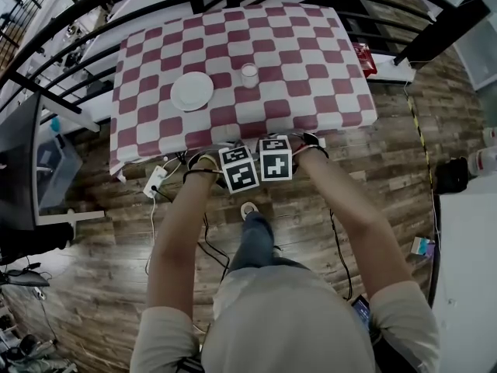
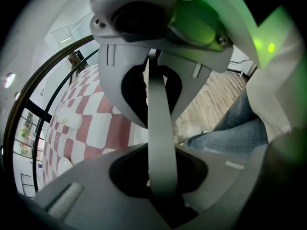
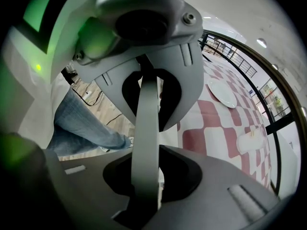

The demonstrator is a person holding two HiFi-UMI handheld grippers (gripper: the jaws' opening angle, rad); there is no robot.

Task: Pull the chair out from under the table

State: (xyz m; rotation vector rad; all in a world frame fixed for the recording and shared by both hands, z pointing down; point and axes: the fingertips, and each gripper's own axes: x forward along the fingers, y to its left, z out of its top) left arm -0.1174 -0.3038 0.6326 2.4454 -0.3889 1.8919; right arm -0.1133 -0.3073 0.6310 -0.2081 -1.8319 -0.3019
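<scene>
The worktop (image 1: 311, 92) is covered by a red-and-white checked cloth that hangs over its near edge. A white plate (image 1: 192, 91) lies left of centre on the cloth, with a small pale cup (image 1: 249, 74) standing apart to its right. Below is a wood-plank floor (image 1: 388, 177), where a white power strip (image 1: 155, 182) lies near the worktop's near left corner.

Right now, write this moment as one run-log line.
left tongs, right tongs: look shut, at table near edge | chair: unseen | plate, cup: on table
</scene>
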